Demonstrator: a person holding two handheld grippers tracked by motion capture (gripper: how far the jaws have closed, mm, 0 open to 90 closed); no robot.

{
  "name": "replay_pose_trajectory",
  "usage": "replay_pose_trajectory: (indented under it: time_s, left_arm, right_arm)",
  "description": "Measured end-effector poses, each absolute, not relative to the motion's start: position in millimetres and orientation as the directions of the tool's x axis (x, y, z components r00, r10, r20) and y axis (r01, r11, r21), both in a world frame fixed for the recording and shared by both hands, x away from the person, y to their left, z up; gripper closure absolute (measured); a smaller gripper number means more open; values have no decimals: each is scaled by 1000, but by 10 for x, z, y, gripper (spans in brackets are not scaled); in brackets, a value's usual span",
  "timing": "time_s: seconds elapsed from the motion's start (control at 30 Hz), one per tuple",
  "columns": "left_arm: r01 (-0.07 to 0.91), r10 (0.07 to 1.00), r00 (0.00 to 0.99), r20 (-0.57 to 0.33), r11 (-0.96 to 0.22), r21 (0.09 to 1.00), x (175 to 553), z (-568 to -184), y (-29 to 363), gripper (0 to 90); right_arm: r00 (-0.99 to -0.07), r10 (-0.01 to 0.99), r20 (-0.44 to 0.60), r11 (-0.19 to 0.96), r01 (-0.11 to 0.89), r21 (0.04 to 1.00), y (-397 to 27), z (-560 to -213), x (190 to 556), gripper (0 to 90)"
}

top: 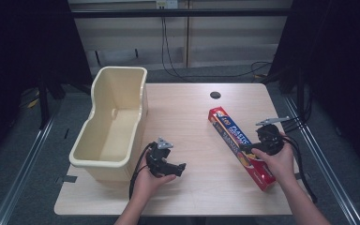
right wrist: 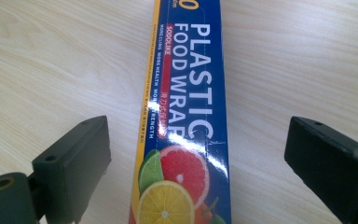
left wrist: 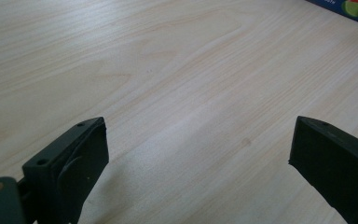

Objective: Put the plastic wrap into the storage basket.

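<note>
1. The long, flat cardboard box of plastic food wrap (top: 240,148), blue on top with red sides and citrus fruit printed at one end, lies flat on the right half of the pale wooden table (top: 192,122), well apart from the bin. Lying on its broad face, it offers its two narrow long sides to a pinch across its width.
2. Its long axis runs diagonally in the high view: the far end points up and left toward the table's middle, the near end toward the person's right forearm.
3. The right gripper (right wrist: 198,154) hangs over the box near its fruit end, jaws spread wide, one on each side of the box with bare table between pad and carton. It holds nothing. I judge this straddle lines it up for closing across the width.
4. The left gripper (left wrist: 198,149) is also wide and empty, over bare wood, apparently waiting.
5. The cream plastic bin (top: 114,123), tall-walled and empty, stands at the table's left edge, just beside the left hand (top: 149,180); it looks a likely place for the box.
</note>
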State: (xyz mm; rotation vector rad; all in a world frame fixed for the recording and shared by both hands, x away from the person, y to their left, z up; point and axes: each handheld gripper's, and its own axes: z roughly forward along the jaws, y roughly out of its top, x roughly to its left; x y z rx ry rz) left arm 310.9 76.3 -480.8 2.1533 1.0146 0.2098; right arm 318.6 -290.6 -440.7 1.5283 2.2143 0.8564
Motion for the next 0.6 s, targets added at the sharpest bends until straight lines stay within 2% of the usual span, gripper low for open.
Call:
replay_pose_trajectory:
  time_s: [0.2,0.6]
  left_arm:
    - [605,725,670,-161,-408,684,3101,-4829,749,40]
    - [606,718,679,-151,-431,669,3124,-4827,776,39]
  right_arm:
    - [-394,916,79,259,730,633,-2880,-4422,3185,64]
    - [-396,916,68,279,749,601,-2814,-4578,3248,114]
